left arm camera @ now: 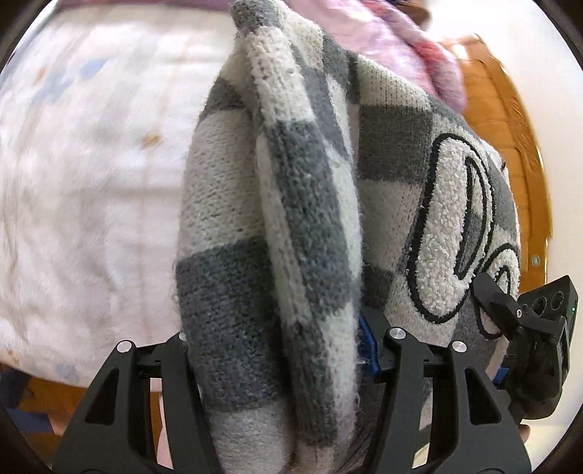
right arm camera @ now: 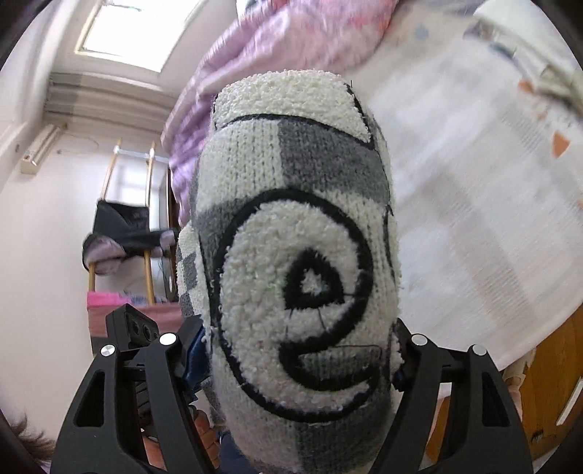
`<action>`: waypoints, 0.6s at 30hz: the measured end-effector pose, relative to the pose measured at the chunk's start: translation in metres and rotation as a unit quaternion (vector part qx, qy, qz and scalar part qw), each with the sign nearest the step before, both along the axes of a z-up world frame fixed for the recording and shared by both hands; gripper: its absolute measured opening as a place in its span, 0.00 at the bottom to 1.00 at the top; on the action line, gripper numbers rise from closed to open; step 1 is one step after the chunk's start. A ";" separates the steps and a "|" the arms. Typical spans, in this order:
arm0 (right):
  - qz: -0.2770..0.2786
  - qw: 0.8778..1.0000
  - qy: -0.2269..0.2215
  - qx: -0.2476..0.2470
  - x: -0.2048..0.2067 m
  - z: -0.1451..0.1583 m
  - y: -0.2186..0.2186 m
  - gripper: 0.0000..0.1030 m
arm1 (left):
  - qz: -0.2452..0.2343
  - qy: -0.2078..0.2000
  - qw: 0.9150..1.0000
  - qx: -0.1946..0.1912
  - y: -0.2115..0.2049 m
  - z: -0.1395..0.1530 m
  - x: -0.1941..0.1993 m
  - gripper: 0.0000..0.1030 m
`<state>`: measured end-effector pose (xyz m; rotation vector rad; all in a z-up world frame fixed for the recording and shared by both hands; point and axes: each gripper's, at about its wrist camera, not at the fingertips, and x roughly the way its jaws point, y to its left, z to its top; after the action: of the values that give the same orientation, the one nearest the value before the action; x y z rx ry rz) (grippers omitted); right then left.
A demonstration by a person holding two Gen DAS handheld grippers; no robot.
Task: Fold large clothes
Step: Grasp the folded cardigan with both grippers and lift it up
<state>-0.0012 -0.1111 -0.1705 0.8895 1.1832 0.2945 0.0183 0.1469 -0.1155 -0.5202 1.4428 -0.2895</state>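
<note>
Both tongs (left arm camera: 280, 350) (right arm camera: 295, 350) clamp checkered sweater (left arm camera: 277, 204); only right view shows window (right arm camera: 127, 32).

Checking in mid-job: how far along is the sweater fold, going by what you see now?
Done: the checkered sweater looks gathered into a thick bundle. In hand: both the left gripper and right gripper clamp it above the bed sheet. Left: no flat, squared fold is visible, so laying it down and tidying it probably remain.

My two matte-black tongs.
Left gripper (left arm camera: 280, 350), right gripper (right arm camera: 291, 350): ribbed black arms, silver screws, blue finger pads (left arm camera: 366, 346).
</note>
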 end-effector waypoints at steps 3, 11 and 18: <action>-0.033 0.999 -0.023 -0.001 -0.017 0.017 -0.039 0.68 | -0.027 -0.021 0.999 0.000 -0.038 0.027 -0.002 0.55; -0.074 0.995 -0.065 -0.006 -0.062 0.029 -0.156 0.68 | -0.061 -0.061 0.996 0.003 -0.148 0.045 -0.034 0.55; -0.034 0.996 -0.086 -0.018 -0.088 0.041 -0.274 0.68 | -0.039 -0.067 0.997 -0.002 -0.281 0.040 -0.079 0.54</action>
<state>-0.0895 -0.3855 -0.1297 0.8542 0.9952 0.2878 -0.0607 -0.1338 -0.0754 -0.4402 1.3331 -0.3829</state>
